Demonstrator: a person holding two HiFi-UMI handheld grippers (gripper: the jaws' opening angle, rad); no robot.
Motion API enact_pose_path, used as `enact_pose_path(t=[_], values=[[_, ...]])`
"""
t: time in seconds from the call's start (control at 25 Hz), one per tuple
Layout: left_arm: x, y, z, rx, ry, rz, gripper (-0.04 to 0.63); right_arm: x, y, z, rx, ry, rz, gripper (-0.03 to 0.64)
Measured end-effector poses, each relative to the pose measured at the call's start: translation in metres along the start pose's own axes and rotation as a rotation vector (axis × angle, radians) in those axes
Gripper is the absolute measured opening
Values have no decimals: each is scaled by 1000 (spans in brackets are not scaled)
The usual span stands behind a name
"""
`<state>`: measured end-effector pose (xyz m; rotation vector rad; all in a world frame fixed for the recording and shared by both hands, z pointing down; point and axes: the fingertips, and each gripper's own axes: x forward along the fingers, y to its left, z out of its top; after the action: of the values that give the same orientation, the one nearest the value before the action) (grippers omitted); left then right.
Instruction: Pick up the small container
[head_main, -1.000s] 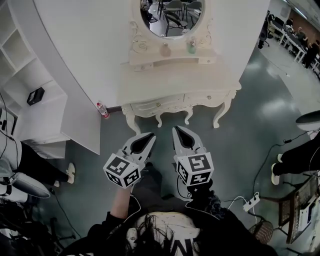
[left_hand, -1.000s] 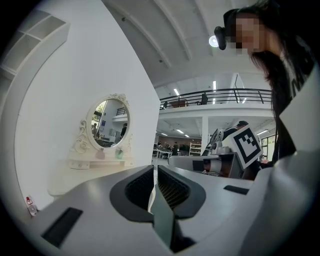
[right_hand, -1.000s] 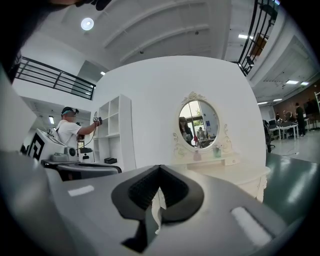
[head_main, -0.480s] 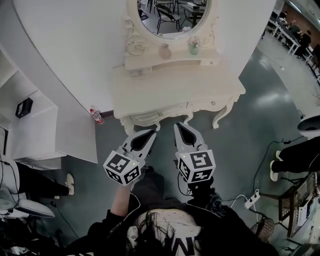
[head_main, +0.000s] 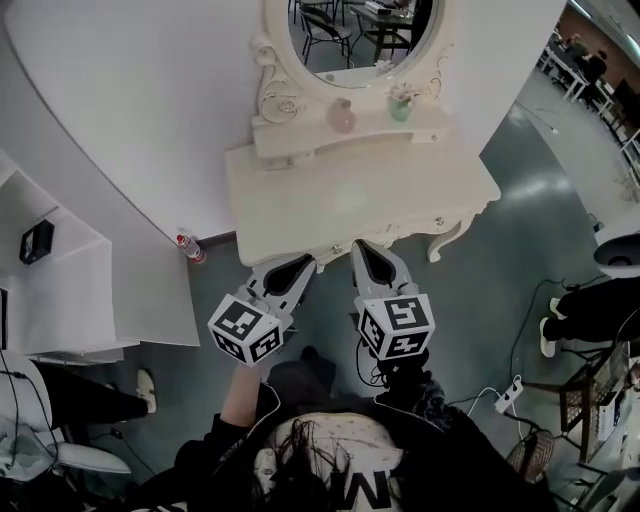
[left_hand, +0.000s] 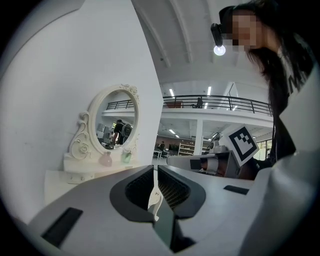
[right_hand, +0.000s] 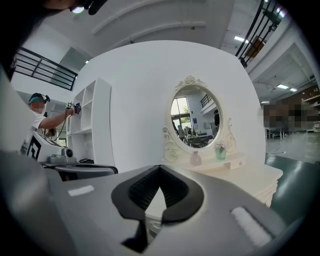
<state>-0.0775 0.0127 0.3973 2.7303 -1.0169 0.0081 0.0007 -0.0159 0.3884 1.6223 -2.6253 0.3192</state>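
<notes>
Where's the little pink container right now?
In the head view, the pink container stands on the vanity's small shelf below the mirror, left of the green container.

The dressing table is standing against the wall, with its oval mirror rising at the back. On the ledge under the mirror, the left-hand container is sitting beside the right-hand container (apart, not touching). A bottle is standing on the floor left of the table, with a shelving unit further left. The left gripper and right gripper are hovering side by side just before the table's front edge.
</notes>
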Motion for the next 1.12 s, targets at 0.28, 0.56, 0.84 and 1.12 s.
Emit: enact_pose_path(t=[0.28,0.56,0.84,1.12], values=[[9,36,3,25,21,-56,3,35,5,4,-12,-6,-45,8],[23,49,4,16,28,-98,3,51,1,5,-28,10,-70,8],[35,62,-2,5,45,-105,4,69,-9,-2,-19,35,-71,8],[59,87,-6,-8,67,-77,3,101,-32,-9,9,53,-51,8]])
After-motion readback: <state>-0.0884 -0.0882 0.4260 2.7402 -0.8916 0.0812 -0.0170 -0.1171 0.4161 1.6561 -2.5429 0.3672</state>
